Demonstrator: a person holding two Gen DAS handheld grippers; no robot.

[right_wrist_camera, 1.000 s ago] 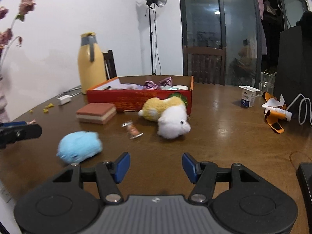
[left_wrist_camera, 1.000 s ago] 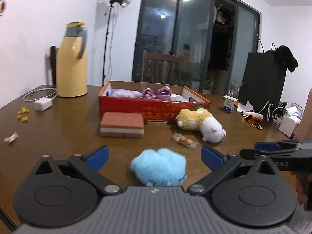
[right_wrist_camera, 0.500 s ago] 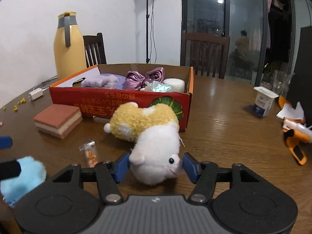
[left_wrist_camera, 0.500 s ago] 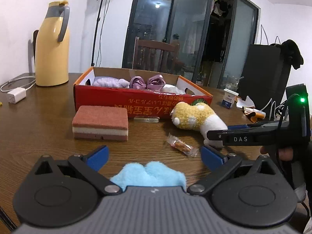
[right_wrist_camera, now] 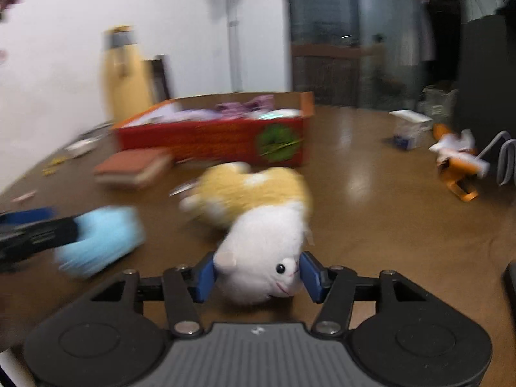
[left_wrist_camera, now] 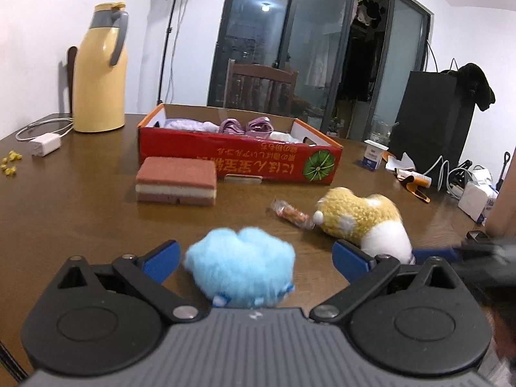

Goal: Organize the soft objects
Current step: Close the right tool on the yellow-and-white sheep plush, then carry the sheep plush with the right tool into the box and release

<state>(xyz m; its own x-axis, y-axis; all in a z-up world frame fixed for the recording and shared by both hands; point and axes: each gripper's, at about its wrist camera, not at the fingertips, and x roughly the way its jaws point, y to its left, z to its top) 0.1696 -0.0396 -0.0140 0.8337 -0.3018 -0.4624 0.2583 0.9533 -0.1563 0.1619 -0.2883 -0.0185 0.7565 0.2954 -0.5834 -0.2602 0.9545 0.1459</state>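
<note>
A fluffy blue plush (left_wrist_camera: 241, 262) lies on the brown table between the wide-open fingers of my left gripper (left_wrist_camera: 254, 256); the pads do not touch it. It also shows blurred in the right wrist view (right_wrist_camera: 100, 238). A yellow-and-white plush animal (right_wrist_camera: 258, 245) has its white head between the pads of my right gripper (right_wrist_camera: 258, 275), which is shut on it. It also shows in the left wrist view (left_wrist_camera: 364, 219). A red cardboard box (left_wrist_camera: 238, 158) holding purple and white soft items stands behind.
A pink-and-white sponge block (left_wrist_camera: 175, 180) lies in front of the box. A wrapped candy (left_wrist_camera: 292, 214) lies beside the plush animal. A yellow thermos (left_wrist_camera: 100, 71), a white charger (left_wrist_camera: 45, 145), a small carton (left_wrist_camera: 372, 156) and an orange tool (right_wrist_camera: 458, 171) stand around the table (left_wrist_camera: 80, 200).
My right gripper has closed on the plush animal's white head and pulled it away from the box. My left gripper has backed off slightly, showing more of the blue plush.
</note>
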